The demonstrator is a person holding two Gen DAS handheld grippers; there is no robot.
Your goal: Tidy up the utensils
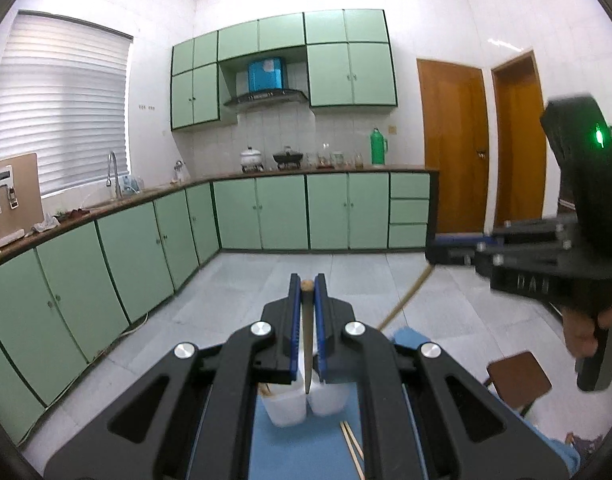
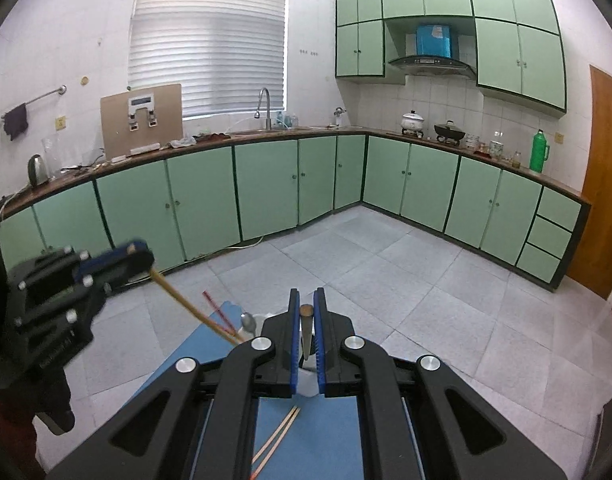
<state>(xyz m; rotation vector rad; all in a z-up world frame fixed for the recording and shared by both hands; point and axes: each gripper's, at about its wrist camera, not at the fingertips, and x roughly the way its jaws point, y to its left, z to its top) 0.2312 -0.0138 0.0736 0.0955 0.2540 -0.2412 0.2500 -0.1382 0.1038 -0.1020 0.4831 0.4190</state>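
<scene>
In the left wrist view my left gripper [image 1: 307, 284] is shut on a dark utensil [image 1: 307, 332] with a round wooden end, held pointing down over a white divided holder [image 1: 302, 402] on a blue mat [image 1: 302, 452]. In the right wrist view my right gripper [image 2: 307, 298] is shut on a similar dark utensil [image 2: 307, 330] with a wooden end, above the white holder [image 2: 262, 322]. The other gripper [image 2: 136, 256] at left grips a long wooden chopstick [image 2: 194, 306] that slants into the holder. It also shows in the left wrist view [image 1: 453, 250]. A metal spoon [image 2: 248, 322] and red chopsticks [image 2: 218, 312] stand in the holder.
Loose wooden chopsticks lie on the mat [image 1: 351, 446], [image 2: 280, 434]. A brown stool [image 1: 519, 378] stands at right. Green cabinets [image 2: 266, 188] and the counter line the far walls across a tiled floor [image 2: 405, 264]. Wooden doors [image 1: 453, 144] are at right.
</scene>
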